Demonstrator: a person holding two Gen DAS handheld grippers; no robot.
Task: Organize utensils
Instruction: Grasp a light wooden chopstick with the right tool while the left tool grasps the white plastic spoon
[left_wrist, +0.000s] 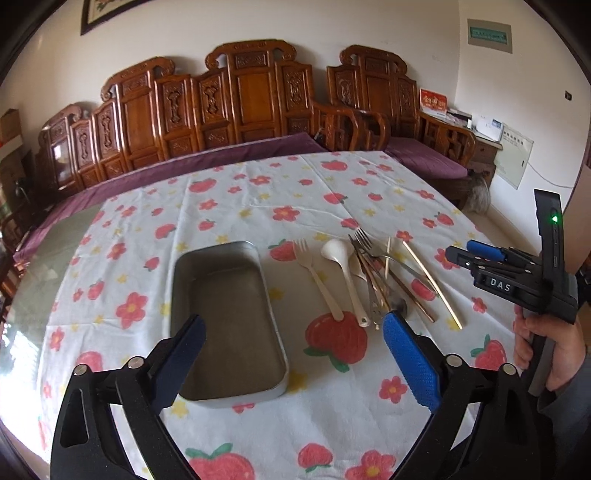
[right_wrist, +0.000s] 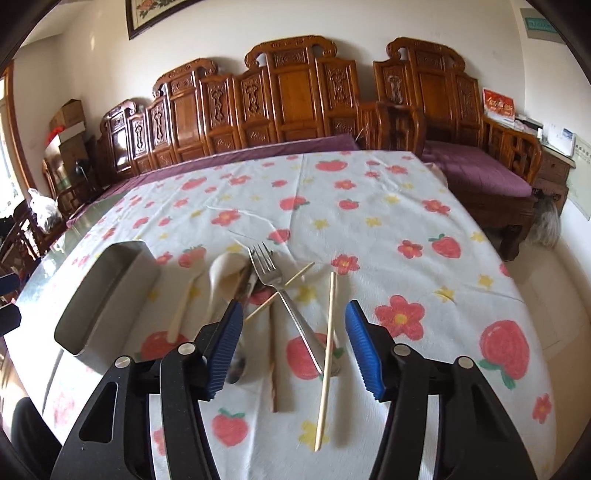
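Note:
An empty metal tray (left_wrist: 225, 397) lies on the strawberry-print tablecloth; it also shows in the right wrist view (right_wrist: 110, 291) at the left. Right of it lie a pale plastic fork (left_wrist: 317, 280), a white spoon (left_wrist: 347, 277) and a crossed pile of metal forks (right_wrist: 284, 295) and chopsticks (right_wrist: 327, 354). My left gripper (left_wrist: 291, 354) is open and empty, above the tray's near right corner. My right gripper (right_wrist: 293, 347) is open and empty, low over the pile, with the metal fork's handle and one chopstick between its fingers. The right gripper also shows in the left wrist view (left_wrist: 476, 254).
The table's right edge (right_wrist: 532, 295) drops to the floor. A carved wooden bench (left_wrist: 240, 103) with purple cushions runs behind the table. Bare glossy tabletop (left_wrist: 48, 266) shows at the left beyond the cloth.

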